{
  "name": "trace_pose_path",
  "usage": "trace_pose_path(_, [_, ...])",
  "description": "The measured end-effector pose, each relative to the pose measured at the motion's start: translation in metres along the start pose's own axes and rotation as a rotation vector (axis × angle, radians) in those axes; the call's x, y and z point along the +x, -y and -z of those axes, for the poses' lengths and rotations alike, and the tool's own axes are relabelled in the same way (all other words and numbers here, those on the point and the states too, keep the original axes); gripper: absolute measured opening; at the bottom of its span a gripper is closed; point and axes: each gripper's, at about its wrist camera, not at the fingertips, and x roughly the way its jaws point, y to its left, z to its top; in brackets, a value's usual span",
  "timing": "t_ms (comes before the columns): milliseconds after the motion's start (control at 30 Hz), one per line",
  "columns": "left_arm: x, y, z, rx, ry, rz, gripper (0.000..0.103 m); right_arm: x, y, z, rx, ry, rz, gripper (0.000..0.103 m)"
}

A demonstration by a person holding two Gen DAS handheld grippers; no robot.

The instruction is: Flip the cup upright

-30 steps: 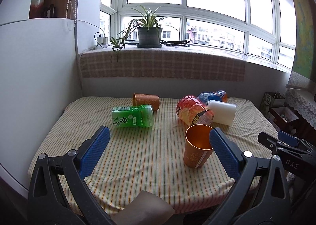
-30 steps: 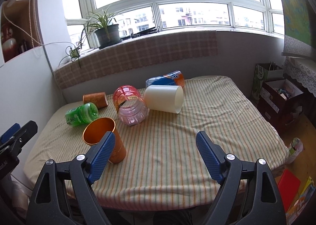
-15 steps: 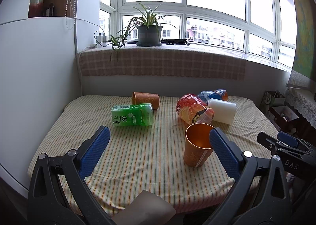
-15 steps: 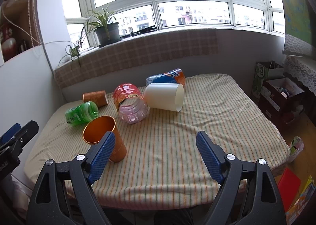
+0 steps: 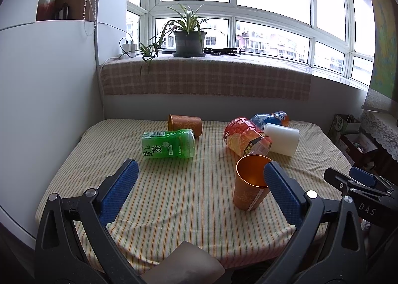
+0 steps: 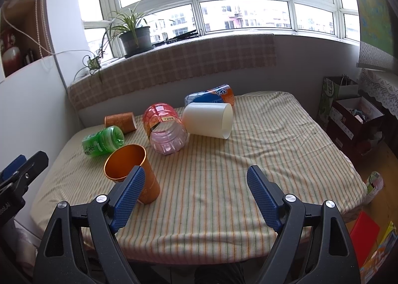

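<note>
Cup first: the copper-orange one stands mouth-up on the striped tablecloth near the front edge, its pale printed pattern too small for me to read. In my left wrist view it sits just behind the right blue pad; in my right wrist view it sits behind the left pad.

My left gripper is spread wide with nothing between its pads. My right gripper is likewise wide apart and holds nothing. From the left camera I can see the other tool off to the right, with white letters "DAS" on its black body.

Farther back lies a green bottle on its side; its label carries large white Chinese characters, the second of which I read as 茶. Just behind it, and touching it as far as I can tell, a second orange patterned cup lies on its side.

To the right a red-and-clear plastic jar lies tipped over, with an orange-fruit label and a barcode strip; the text there is too blurred for me. Beside it a white cup lies on its side, mouth to the right in my right view. Behind that lies a blue and orange bottle; I can make out white letters, but not the word.

Beyond the table is a sill draped in checked cloth, with a potted spider plant before the windows.
</note>
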Motion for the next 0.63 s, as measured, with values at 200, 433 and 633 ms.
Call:
trace_pose_path(200, [-0.001, -0.003, 0.003, -0.003, -0.003, -0.006, 0.102, 0.002, 0.0, 0.001, 0.001, -0.007, -0.002, 0.084])
trace_pose_path(433, [0.001, -0.007, 0.006, -0.005, -0.006, -0.015, 0.102, 0.008, -0.002, 0.003, -0.009, -0.025, -0.002, 0.084])
trace_pose_path(633, [0.001, -0.009, 0.004, -0.003, 0.007, -0.026, 0.102, 0.013, -0.005, 0.005, -0.02, -0.037, -0.007, 0.084])
